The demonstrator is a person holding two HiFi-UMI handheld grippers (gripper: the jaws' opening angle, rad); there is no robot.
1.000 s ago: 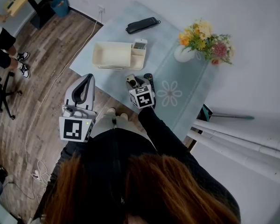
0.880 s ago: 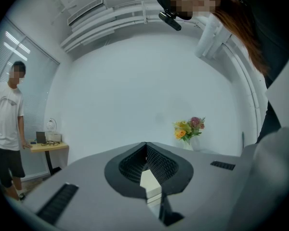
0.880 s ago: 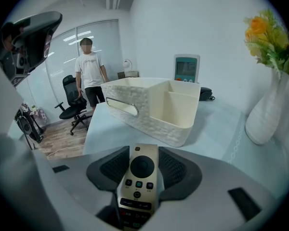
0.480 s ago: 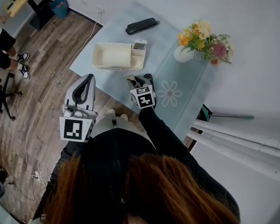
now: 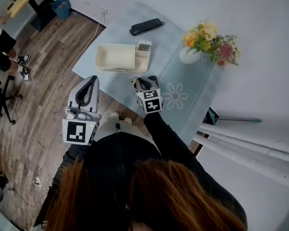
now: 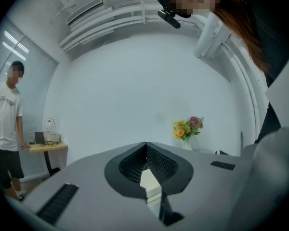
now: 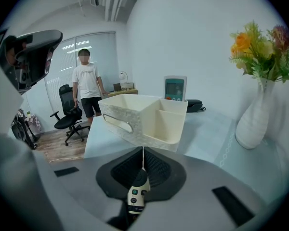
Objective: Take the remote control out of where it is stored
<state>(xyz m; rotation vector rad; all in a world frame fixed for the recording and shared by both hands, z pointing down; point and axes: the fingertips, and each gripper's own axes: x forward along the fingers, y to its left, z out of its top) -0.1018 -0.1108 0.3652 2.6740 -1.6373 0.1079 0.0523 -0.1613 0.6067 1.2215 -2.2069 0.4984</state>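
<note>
I read the right hand-held gripper [image 7: 143,150] as clenched: its jaws have just been closing and now meet tip to tip with nothing between them. The remote control [image 7: 137,196] lies on the table [image 5: 120,83] directly below them, outside the cream storage box [image 5: 116,57]. The left hand-held gripper [image 6: 145,144] is also clenched on nothing, off the table's near edge.

hand-held grippers [image 5: 90,79] [image 5: 140,83] 2 | remotes [image 5: 153,79] [image 5: 144,46] 2 | box [image 5: 114,57] 1 | flower vase [image 5: 188,56] 1
</note>
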